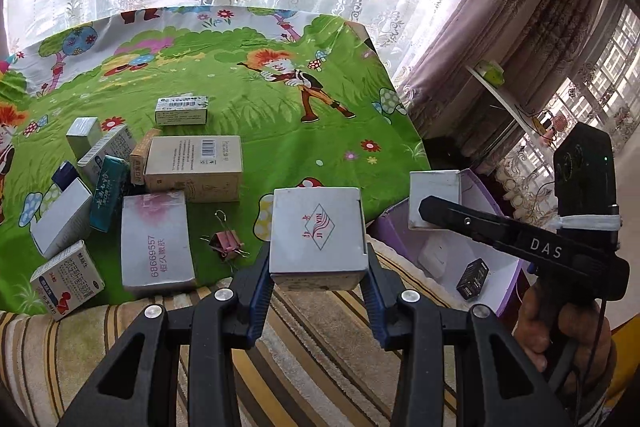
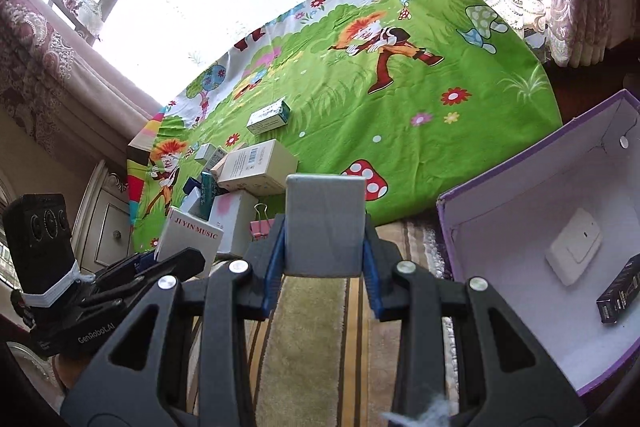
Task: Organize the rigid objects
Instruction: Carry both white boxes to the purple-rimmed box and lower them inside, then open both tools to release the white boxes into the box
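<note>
a cartoon-print green cloth covers the bench, with the open purple box (image 2: 520, 211) off its edge, lying ahead and to the right of the right tool (image 2: 326, 227). that tool pinches a grey box (image 2: 326, 223) upright (nearer the purple box), while the left tool (image 1: 318, 267) clamps the silver ji yin box (image 1: 318, 231), further left.

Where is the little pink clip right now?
The pink clip lies on the green cartoon cloth near its front edge, between the pale box with pink print and the box held in the left gripper.
</note>
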Demonstrator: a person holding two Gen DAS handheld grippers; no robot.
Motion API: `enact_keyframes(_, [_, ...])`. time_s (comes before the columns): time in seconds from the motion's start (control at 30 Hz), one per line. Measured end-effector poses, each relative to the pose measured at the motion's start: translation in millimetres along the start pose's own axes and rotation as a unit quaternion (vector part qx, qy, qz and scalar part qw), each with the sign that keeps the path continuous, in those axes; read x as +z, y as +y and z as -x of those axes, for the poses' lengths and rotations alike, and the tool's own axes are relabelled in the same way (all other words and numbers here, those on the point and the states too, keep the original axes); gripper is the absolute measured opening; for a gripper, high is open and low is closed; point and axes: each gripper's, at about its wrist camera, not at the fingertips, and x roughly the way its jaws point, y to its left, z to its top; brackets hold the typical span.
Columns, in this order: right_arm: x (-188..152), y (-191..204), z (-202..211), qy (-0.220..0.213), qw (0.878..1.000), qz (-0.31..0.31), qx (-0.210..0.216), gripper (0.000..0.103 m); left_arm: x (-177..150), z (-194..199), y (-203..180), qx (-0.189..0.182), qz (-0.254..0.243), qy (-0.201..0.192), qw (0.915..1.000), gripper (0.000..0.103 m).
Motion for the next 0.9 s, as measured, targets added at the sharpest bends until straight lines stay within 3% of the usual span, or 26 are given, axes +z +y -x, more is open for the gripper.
enact_keyframes(0.3, [-6.3, -65.4, 46.5, -0.058, 0.995, -0.026, -0.081, 0.039, 3.9, -40.7, -78.1, -0.027, -0.070, 0.047, 0.9961, 0.042])
enact_keyframes(0.57, [-17.0, -89.1, 78.5, -0.097, 0.983, -0.008, -0.158, 0.039, 2.5, -71.6, -122.2, -0.043, -0.112, 0.082, 0.9894, 0.042])
enact_keyframes(0.83, [-19.3, -99.7, 89.4, -0.110, 0.979, -0.006, -0.172, 0.039, 5.9, -89.9, -146.6, -0.069, -0.131, 0.095, 0.9845, 0.043])
enact_keyframes(0.9, [-20.3, -101.7, 89.8, -0.110, 0.979, -0.011, -0.170, 0.039, 4.6, -90.4, -150.1, -0.079, -0.137, 0.096, 0.9828, 0.050])
